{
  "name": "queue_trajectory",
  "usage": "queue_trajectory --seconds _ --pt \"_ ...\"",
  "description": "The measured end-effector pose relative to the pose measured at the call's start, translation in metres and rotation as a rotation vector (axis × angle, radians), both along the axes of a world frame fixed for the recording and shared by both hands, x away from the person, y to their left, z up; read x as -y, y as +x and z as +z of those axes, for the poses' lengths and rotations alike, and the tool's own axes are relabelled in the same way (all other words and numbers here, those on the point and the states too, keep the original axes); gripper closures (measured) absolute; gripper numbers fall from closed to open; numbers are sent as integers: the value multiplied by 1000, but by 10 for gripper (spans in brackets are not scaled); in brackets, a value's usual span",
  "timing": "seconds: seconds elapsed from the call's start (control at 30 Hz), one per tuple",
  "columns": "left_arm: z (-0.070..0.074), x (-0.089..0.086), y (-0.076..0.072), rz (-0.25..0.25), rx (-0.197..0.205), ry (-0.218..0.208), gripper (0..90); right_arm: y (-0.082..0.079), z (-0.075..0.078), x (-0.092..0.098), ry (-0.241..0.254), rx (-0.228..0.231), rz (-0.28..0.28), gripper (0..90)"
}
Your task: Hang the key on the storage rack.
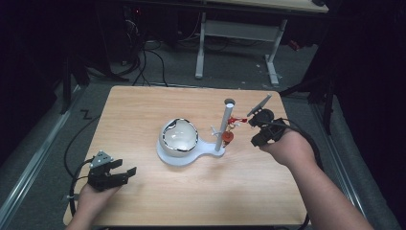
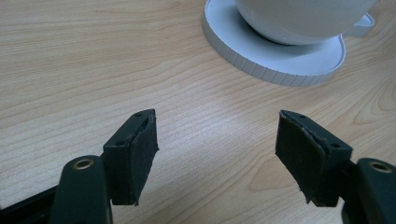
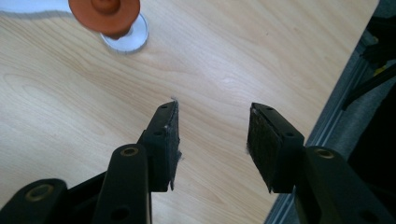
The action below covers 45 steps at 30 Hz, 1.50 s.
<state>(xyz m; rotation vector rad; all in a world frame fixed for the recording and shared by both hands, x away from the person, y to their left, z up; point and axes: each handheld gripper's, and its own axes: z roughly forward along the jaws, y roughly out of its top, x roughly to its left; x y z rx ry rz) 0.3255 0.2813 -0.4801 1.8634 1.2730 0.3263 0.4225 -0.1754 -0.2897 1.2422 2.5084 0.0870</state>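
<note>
My left claw rests low by the bench's near left corner, jaws wide and empty, probably parked out of the way. My right claw hovers toward the right edge, jaws apart, holding nothing. The white stand with its bowl sits mid-bench. Its post carries small red pieces, just beside my right claw, which seems poised for them.
</note>
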Motion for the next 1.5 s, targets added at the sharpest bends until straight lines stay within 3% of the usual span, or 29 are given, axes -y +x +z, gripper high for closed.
queue_trajectory --seconds 0.1,0.13,0.17,0.2,0.23,0.37,0.4,0.43,0.57,0.6,0.8,0.97,1.1,1.2,1.23,1.37,1.5 --pt "0 0 0 -1 -2 0 300 -5 -21 8 19 -8 -4 526" --pt "0 0 0 -1 -2 0 300 -5 -21 8 19 -8 -4 526" --pt "0 1 0 -2 -3 -1 300 -9 -39 14 32 -12 -17 522" --pt "0 1 0 -2 -3 -1 300 -9 -39 14 32 -12 -17 522" --pt "-1 1 0 -3 -4 -1 300 -13 -56 20 45 -22 -36 514" --pt "-1 2 0 -7 -10 5 300 -21 -87 32 76 -32 -67 509" --pt "-1 2 0 -7 -10 5 300 -21 -87 32 76 -32 -67 509" --pt "-2 3 0 -6 -12 4 300 -25 -102 38 98 -39 -82 505" --pt "-3 4 0 -9 -15 9 300 -31 -118 46 145 -42 -107 498" --pt "-4 4 0 -12 -18 14 301 -38 -131 54 188 -2 -142 498" --pt "-7 8 0 -21 -33 26 301 -58 -158 74 336 107 -230 492" --pt "-9 12 0 -36 -41 43 301 -75 -179 87 382 224 -266 490" --pt "-11 15 1 -43 -46 51 301 -87 -187 91 411 306 -247 465" --pt "-12 16 2 -45 -45 54 301 -86 -184 91 431 310 -222 424" --pt "-12 16 3 -45 -47 57 302 -85 -184 91 432 330 -204 400" --pt "-13 17 4 -45 -42 59 301 -81 -185 95 466 339 -198 357" --pt "-13 18 4 -39 -41 63 301 -78 -185 98 463 379 -159 332"
